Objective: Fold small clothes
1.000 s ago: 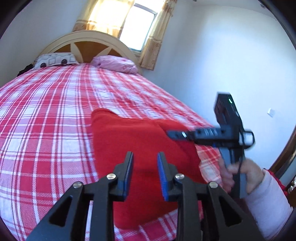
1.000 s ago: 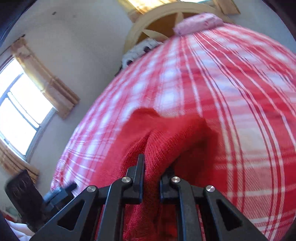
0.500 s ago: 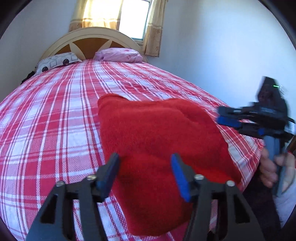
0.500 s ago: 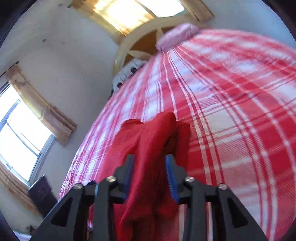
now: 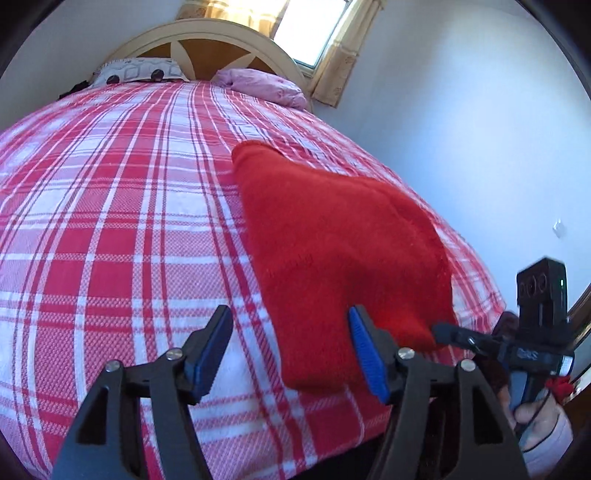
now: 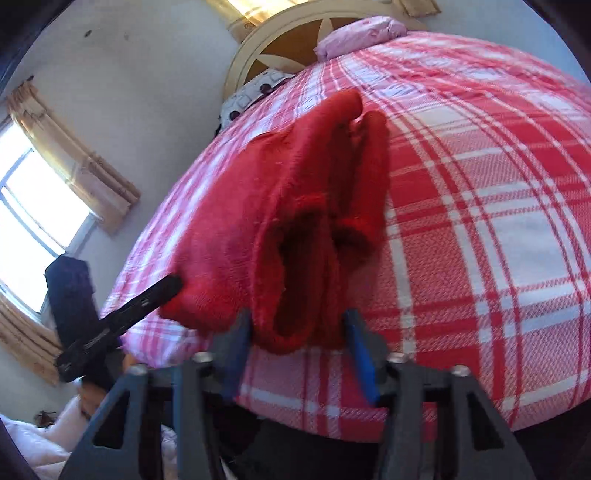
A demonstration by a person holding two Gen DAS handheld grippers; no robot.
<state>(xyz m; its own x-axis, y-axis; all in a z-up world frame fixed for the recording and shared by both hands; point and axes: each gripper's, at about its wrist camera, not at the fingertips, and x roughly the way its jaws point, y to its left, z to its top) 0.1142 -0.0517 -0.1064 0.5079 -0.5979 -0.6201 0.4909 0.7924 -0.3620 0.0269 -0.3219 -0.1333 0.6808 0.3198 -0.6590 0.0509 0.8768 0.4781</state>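
Observation:
A red fleece garment (image 5: pixel 340 236) lies folded on the red-and-white plaid bed (image 5: pixel 110 221), close to its near right corner. My left gripper (image 5: pixel 288 314) hovers low over the garment's near left corner. Its jaws are opening, and the cloth's edge lies between them beside the right finger, untouched by the pads. In the right wrist view the garment (image 6: pixel 295 184) shows a bunched near end with a hollow fold. My right gripper (image 6: pixel 295 315) straddles that end with its jaws closing, the pads flanking the cloth. Each gripper appears in the other's view: the right gripper (image 5: pixel 443 330) and the left gripper (image 6: pixel 170 286).
The cream headboard (image 5: pixel 207 40), a patterned pillow (image 5: pixel 136 72) and a pink pillow (image 5: pixel 262 86) are at the far end. A curtained window (image 5: pixel 310 29) and a white wall run along the right. The bed's front edge drops off just below both grippers. A person's hand (image 5: pixel 532 417) holds the right gripper.
The right gripper let go of the raised cloth, which dropped flat onto the bed. It then swung to the garment's near end. The left jaws widened and sank toward the bed.

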